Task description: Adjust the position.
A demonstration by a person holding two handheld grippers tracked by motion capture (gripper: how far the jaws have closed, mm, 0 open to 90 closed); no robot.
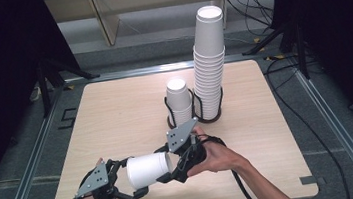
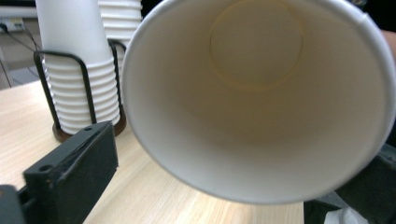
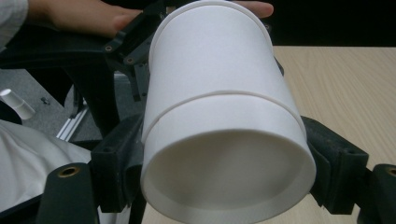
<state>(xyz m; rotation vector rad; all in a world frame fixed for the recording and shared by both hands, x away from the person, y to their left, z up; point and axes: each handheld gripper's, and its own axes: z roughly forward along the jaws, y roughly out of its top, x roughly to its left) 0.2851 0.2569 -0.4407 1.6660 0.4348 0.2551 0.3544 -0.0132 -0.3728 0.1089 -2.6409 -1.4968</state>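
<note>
A white paper cup (image 1: 147, 169) hangs on its side above the table's near edge, between my two grippers. Its base end sits in my right gripper (image 1: 168, 165), whose black jaws press on both sides of the cup (image 3: 224, 140). A second rolled rim rings its middle, as with two nested cups. The open mouth of the cup (image 2: 261, 93) faces my left gripper (image 1: 127, 180). That gripper (image 2: 219, 186) stands open, its left jaw clear of the rim and its other jaw mostly hidden behind the cup.
A short stack of white cups (image 1: 179, 101) and a tall stack (image 1: 209, 60) stand in black wire holders at the middle back of the wooden table (image 1: 116, 116). Cables run off to the right. Dark curtains flank the table.
</note>
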